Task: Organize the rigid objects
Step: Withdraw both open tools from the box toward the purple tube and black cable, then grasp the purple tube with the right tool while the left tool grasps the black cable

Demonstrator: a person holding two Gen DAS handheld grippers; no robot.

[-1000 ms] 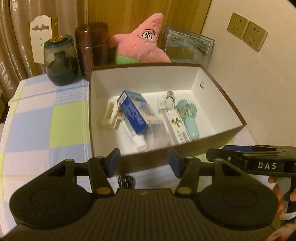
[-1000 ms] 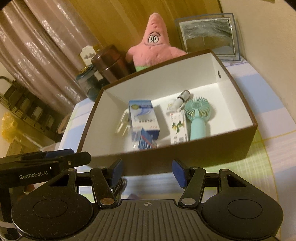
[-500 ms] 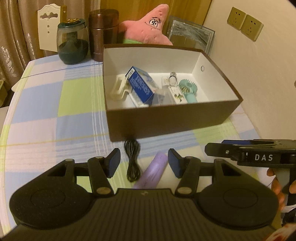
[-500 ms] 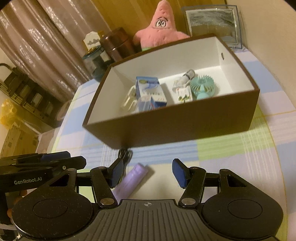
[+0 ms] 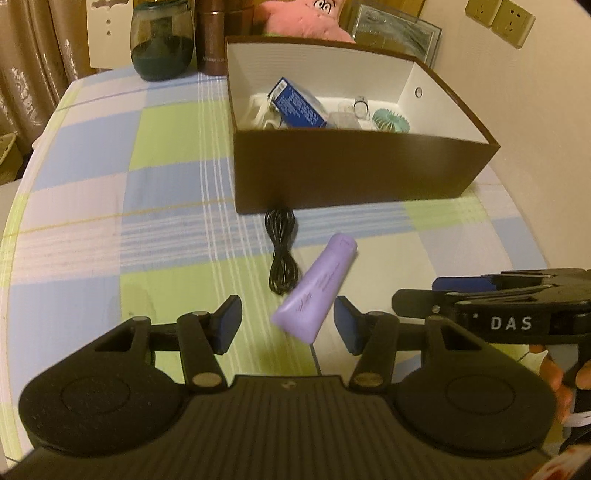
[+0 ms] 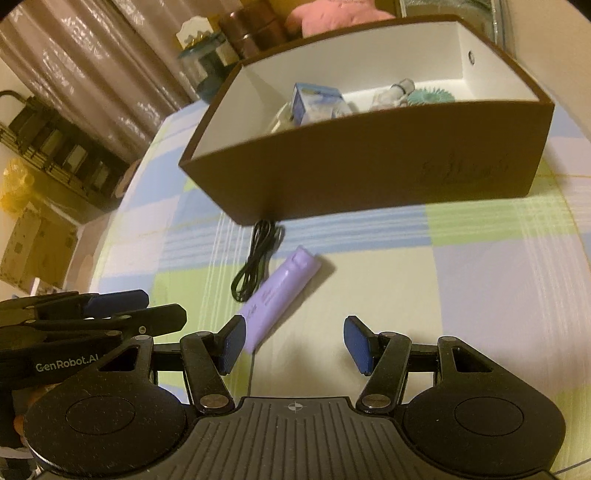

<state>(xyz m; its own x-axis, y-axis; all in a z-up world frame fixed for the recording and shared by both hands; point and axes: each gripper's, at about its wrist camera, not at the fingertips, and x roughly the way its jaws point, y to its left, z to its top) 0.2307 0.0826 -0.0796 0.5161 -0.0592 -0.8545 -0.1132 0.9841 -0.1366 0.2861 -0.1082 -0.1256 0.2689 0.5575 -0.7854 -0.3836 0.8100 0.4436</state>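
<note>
A purple tube (image 5: 317, 290) lies on the checked tablecloth in front of a brown box (image 5: 354, 173); it also shows in the right wrist view (image 6: 280, 291). A coiled black cable (image 5: 281, 254) lies just left of the tube, its far end at the box's front wall. My left gripper (image 5: 287, 325) is open and empty, its jaws on either side of the tube's near end. My right gripper (image 6: 295, 345) is open and empty, the tube's near end by its left fingertip (image 6: 232, 343). The box (image 6: 369, 173) holds a blue carton (image 5: 297, 107), a teal fan (image 5: 389, 122) and other small items.
A dark green jar (image 5: 162, 40), a brown canister (image 5: 214, 37) and a pink plush star (image 5: 306, 18) stand behind the box. A framed picture (image 5: 399, 31) leans on the wall. The wall runs close on the right. A curtain (image 6: 92, 85) hangs at the left.
Both grippers have pulled back from over the box and dropped toward the table. The cable and purple tube have come into view between the jaws. Both grippers stay open.
</note>
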